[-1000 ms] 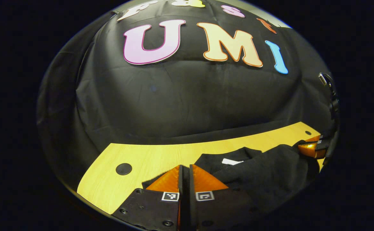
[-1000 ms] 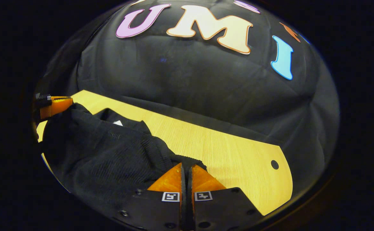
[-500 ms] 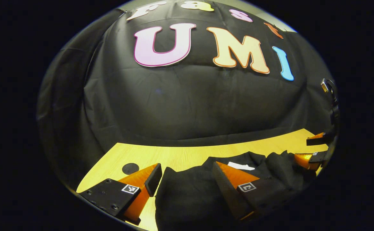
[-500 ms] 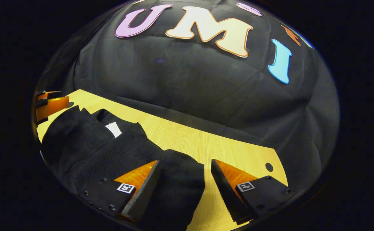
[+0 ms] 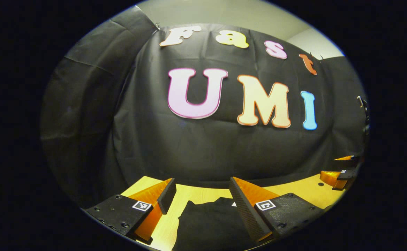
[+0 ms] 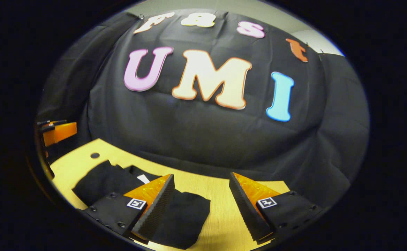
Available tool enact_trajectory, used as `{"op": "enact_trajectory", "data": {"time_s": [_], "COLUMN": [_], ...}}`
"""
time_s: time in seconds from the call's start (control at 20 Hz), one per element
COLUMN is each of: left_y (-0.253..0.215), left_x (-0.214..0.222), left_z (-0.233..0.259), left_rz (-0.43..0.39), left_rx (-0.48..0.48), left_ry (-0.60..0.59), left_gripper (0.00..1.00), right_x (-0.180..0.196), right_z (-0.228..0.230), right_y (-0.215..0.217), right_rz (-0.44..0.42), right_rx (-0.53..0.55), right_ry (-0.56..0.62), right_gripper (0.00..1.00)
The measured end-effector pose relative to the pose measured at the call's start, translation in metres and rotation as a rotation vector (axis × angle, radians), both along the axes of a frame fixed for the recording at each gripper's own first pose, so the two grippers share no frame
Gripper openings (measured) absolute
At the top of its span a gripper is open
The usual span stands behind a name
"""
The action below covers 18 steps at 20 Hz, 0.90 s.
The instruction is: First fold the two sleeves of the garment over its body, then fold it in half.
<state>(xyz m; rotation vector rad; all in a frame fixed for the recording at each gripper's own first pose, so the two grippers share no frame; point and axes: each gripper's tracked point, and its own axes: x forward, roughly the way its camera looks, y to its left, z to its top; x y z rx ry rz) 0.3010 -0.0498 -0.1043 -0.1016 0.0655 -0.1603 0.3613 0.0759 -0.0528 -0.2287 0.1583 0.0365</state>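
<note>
A black garment (image 6: 102, 183) lies folded on the wooden table (image 6: 220, 216), with a small white tag (image 6: 143, 179) near its collar. In the right gripper view my right gripper (image 6: 200, 209) is open above the garment's near right corner, holding nothing. The garment (image 5: 206, 223) also lies low in the left gripper view, under my open left gripper (image 5: 202, 205), which is raised above it and empty. The right gripper (image 5: 341, 170) shows at the far right edge of the left gripper view, and the left gripper (image 6: 58, 132) at the far left of the right gripper view.
The table's far edge meets the black booth wall (image 6: 206, 139). A round dark hole (image 6: 94, 155) sits in the tabletop near its back left corner. Bare wood (image 6: 224, 226) lies to the right of the garment.
Both grippers opened and let go of the garment, which dropped flat onto the table. Both then lifted and tilted upward, so the table and garment sank low in each view.
</note>
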Motion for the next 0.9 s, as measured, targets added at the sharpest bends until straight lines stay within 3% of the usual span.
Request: {"op": "enact_trajectory", "data": {"time_s": [0.15, 0.35, 0.55, 0.9], "left_y": [0.013, 0.019, 0.030, 0.029], "left_x": [-0.050, -0.119, -0.179, -0.239], "left_z": [0.045, 0.063, 0.070, 0.107], "left_rz": [0.030, 0.032, 0.055, 0.057], "left_rx": [0.012, 0.015, 0.063, 0.037], "left_ry": [-0.065, -0.063, -0.067, -0.110], "left_gripper": [0.92, 0.92, 0.92, 0.92], "right_x": [-0.063, -0.141, -0.206, -0.284], "right_z": [0.041, 0.071, 0.073, 0.050], "right_y": [-0.011, -0.027, -0.035, -0.051], "right_rz": [0.012, 0.023, 0.044, 0.044], "right_rx": [0.056, 0.061, 0.118, 0.172], "right_ry": [-0.085, -0.164, -0.185, -0.165], "right_gripper": [0.99, 0.99, 0.98, 1.00]}}
